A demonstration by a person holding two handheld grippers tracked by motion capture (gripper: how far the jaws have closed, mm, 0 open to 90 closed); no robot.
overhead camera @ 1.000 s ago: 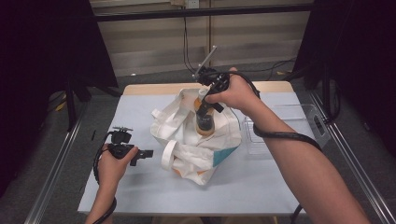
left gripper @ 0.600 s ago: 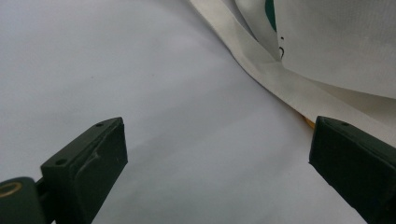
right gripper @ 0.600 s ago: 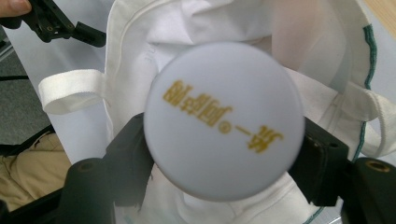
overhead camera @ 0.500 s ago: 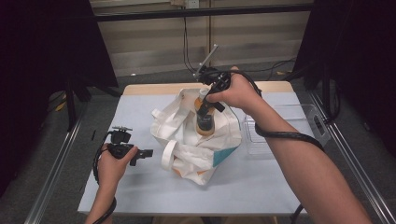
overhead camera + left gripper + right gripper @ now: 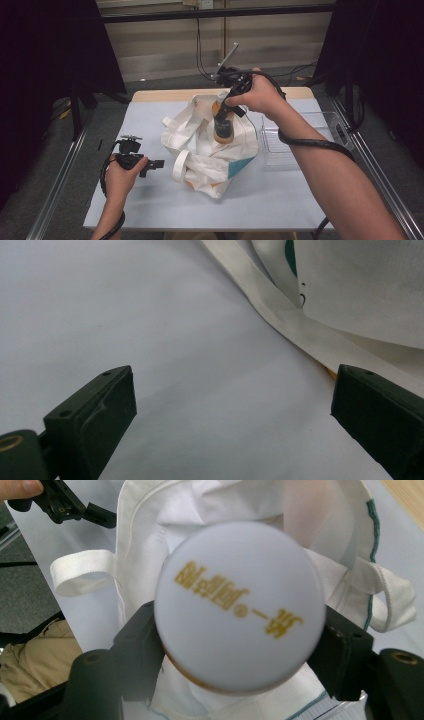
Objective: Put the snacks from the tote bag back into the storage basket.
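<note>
**Colours and patterns on the table**

A cream cloth tote bag point(image 5: 210, 150) with teal trim is seen on a pale grey table top point(image 5: 150, 205). A round white lid point(image 5: 240, 605) is printed with gold characters. The gripper jaws are black.

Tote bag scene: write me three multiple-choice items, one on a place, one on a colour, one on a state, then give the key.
1. Where is the bottle?
A. Over the bag
B. In the clear bin
C. At the table's left edge

2. What colour is the writing on the bottle's white cap?
A. Blue
B. Gold
C. Black

3. How is the left tool?
A. Shut on a strap
B. Shut on nothing
C. Open, holding nothing

Key: 1 A, the high view shows the right tool holding it above the bag. 2 B, the right gripper view shows gold characters. 3 C, the left gripper view shows jaws wide apart over bare table.
</note>
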